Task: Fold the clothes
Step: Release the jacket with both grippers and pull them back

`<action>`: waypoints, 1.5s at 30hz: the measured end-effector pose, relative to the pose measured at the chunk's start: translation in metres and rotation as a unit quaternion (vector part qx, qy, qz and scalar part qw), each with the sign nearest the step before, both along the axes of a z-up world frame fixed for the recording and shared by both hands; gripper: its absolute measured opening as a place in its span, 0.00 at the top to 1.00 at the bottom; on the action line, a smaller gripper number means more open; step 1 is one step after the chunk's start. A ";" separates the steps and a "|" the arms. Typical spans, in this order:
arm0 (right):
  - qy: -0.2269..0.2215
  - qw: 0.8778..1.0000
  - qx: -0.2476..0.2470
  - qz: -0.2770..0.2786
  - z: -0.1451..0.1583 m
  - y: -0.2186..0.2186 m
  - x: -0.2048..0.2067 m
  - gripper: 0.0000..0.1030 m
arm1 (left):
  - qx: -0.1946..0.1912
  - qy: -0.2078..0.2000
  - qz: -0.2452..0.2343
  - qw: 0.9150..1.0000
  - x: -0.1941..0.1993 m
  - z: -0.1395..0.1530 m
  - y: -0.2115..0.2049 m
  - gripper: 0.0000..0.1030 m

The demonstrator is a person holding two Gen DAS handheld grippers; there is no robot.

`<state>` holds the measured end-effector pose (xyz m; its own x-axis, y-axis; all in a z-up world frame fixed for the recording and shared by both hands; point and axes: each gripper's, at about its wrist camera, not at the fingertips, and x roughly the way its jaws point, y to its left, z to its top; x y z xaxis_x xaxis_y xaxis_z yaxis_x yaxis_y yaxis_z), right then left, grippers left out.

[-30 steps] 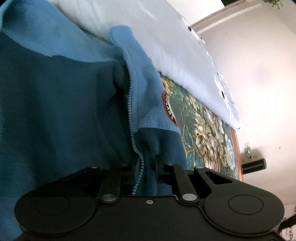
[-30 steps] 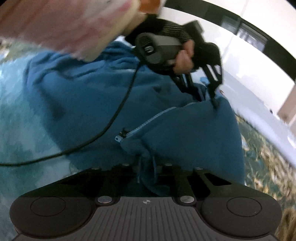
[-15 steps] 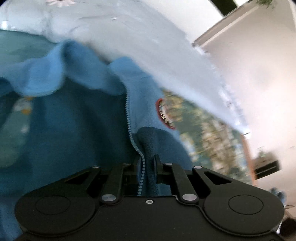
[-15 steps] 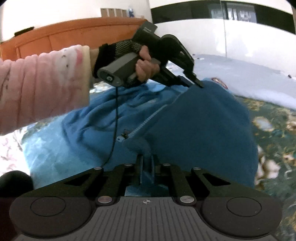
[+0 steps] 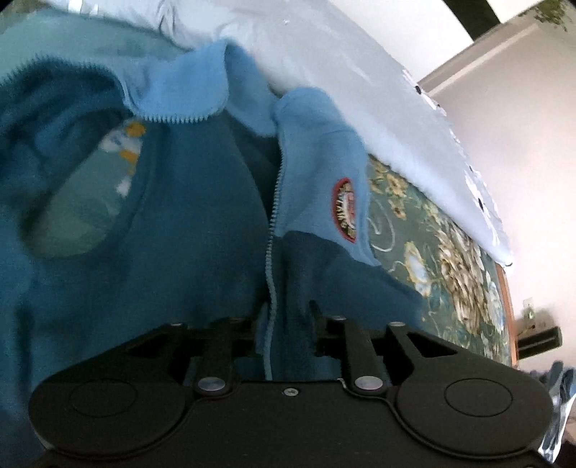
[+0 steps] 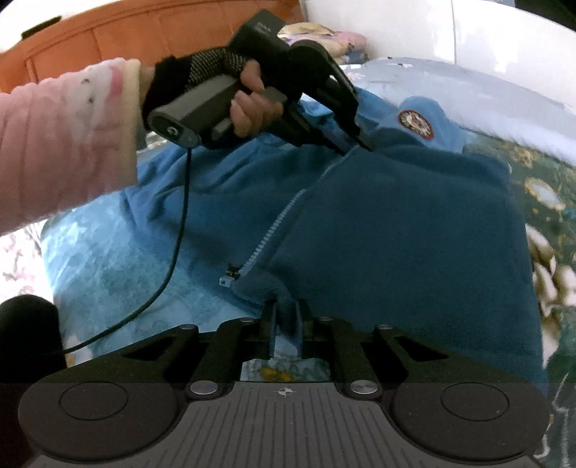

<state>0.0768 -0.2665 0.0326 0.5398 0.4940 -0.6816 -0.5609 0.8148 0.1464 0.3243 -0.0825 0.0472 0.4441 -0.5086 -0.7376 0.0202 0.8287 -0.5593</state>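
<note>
Both grippers pinch the fleece [image 6: 396, 223]: left fingers [image 5: 315, 313] clamp the zipper edge, right fingers [image 6: 300, 316] the hem corner. Keep that panel taut, flat over the bed [image 5: 450, 252].

Dark green floral bedspread [image 5: 453, 266] at right, under a pale blue-white quilt [image 5: 360, 90] along the far side. Pale wall [image 5: 522, 151] behind, with a dark shelf [image 5: 540, 336] low against it. Orange wooden headboard [image 6: 144, 32] at the back. Folded pastel bedding [image 6: 324, 34] just beside the headboard. Light blue patterned sheet [image 6: 108, 259] at lower left. Thin black cable [image 6: 172, 237] trailing across the sheet.
</note>
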 end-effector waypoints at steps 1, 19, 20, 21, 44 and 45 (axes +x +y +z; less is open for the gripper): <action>-0.005 1.000 -0.004 -0.001 0.002 0.002 -0.002 0.83 | 0.001 -0.005 -0.001 1.000 -0.007 0.008 0.004 0.67; -0.081 0.989 0.036 -0.118 0.086 -0.004 -0.055 0.48 | 0.032 -0.230 0.117 0.966 -0.195 0.095 0.101 0.07; -0.083 0.989 0.036 -0.119 0.089 -0.002 -0.057 0.45 | 0.038 -0.233 0.119 0.964 -0.202 0.095 0.102 0.06; -0.085 0.988 0.036 -0.120 0.091 0.000 -0.058 0.40 | 0.046 -0.235 0.120 0.963 -0.208 0.093 0.103 0.03; -0.013 0.984 0.077 -0.161 0.091 0.046 0.006 0.00 | 0.177 -0.246 0.223 0.927 -0.235 0.030 0.202 0.02; -0.003 0.981 0.087 -0.172 0.090 0.045 0.012 0.00 | 0.177 -0.244 0.226 0.926 -0.233 0.027 0.208 0.02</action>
